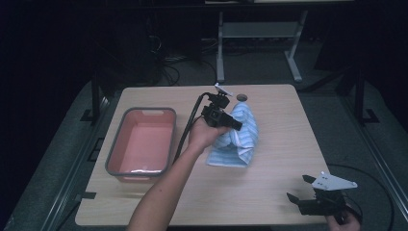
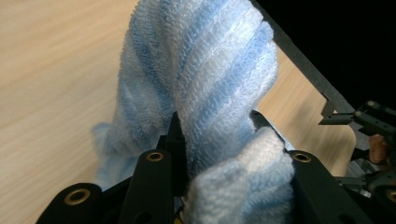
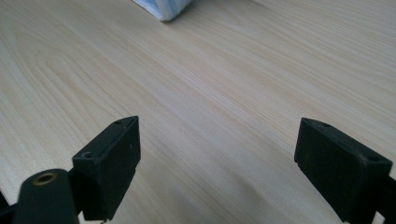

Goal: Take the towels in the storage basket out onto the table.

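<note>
Down at the near edge of the high view, the right tool (image 1: 299,188) is partly cut off by the frame, the hand behind it barely showing. Its jaws stand wide apart, released, with bare wood between them in the right gripper view, and a corner of the blue striped towel (image 3: 163,8) peeks in at the top there, well apart. The desk (image 1: 269,192) is pale wood grain, and the room around it is dark, so the floor cables and a grey frame at the back are hard to make out. A pink basin (image 1: 142,143) sits on the desk's left part. Just right of it, the left tool (image 1: 222,118) is clenched on the towel (image 1: 238,139): in the left gripper view the folds bulge between both jaws, hiding their tips. The towel's lower part rests on the desk near its middle, the upper part bunched up in the grip.
</note>
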Tool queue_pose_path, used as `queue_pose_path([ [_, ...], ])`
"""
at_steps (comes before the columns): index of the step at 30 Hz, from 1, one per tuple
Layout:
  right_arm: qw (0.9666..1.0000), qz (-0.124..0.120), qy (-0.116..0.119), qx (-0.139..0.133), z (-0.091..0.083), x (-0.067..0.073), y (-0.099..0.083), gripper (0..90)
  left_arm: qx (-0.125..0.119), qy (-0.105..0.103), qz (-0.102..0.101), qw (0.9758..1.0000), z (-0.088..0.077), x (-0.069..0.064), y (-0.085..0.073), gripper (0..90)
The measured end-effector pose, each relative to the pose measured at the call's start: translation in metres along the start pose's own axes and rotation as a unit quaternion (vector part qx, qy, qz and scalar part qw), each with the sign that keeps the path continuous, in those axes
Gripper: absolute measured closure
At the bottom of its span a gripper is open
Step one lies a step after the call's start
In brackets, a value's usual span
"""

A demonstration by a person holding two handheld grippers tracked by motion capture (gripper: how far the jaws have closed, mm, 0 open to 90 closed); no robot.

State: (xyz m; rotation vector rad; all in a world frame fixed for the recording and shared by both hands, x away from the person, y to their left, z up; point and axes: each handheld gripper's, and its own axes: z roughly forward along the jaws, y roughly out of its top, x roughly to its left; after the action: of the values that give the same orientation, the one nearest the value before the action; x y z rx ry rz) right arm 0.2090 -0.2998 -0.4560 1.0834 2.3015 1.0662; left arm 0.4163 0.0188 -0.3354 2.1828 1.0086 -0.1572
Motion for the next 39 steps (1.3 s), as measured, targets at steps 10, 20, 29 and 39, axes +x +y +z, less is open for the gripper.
queue_pose_path([
  [10,1.0,0.0,0.002,0.0,0.001,0.001,0.001,13.8,0.001,-0.008,-0.017,0.9998,0.025,0.008,-0.007,66.5],
  [20,1.0,-0.001,0.003,0.001,0.003,0.0,0.001,13.8,-0.018,-0.016,-0.038,0.999,0.044,0.018,-0.019,66.0],
  [29,1.0,-0.004,0.004,0.005,0.006,0.003,0.002,13.8,-0.024,-0.017,-0.048,0.9984,0.057,0.022,-0.032,65.3],
  [39,0.9999,-0.006,0.0,0.011,0.008,0.006,0.003,13.8,-0.027,0.001,-0.035,0.999,0.065,0.018,-0.046,61.9],
])
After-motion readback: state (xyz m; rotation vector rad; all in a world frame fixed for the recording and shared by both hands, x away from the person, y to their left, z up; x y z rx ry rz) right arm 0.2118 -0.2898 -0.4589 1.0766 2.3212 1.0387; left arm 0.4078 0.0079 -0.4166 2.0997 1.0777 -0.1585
